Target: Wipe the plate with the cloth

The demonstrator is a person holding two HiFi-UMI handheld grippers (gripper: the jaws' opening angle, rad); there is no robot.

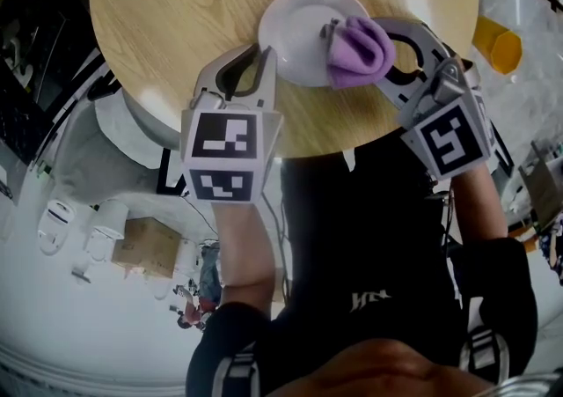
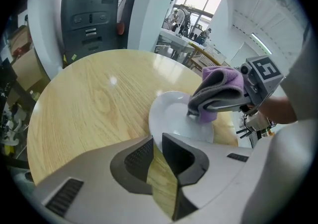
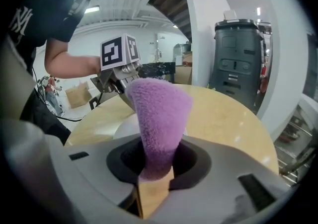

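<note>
Ana: Closest in the head view is the person's dark shirt (image 1: 369,246). Beyond it, what are the grippers doing?

Ben: The left gripper (image 1: 261,56) sits at the near rim of the plate (image 1: 295,30), which lies on the table (image 1: 176,17) close to its edge. The right gripper (image 1: 345,56) carries the cloth (image 1: 359,50), bunched over the plate's right side.

Ana: And the left gripper view?

Ben: Its jaws stand nearly together with the plate's rim pinched at their tips, so it seems to be steadying the plate. The cloth (image 2: 223,76) touches the plate's far side.

Ana: The right gripper view?

Ben: The jaws are clenched on the cloth (image 3: 159,118), which rises in a thick fold from between them. The plate shows pale behind it.

Ana: How will these handle?

Ben: The cloth looks soft and light and will flop, so a grip low on the fold should keep a firm pad for wiping. The plate looks stiff, smooth and likely breakable, and it may slide on the wood. The rim is the place to hold it, with gentle pressure.
</note>
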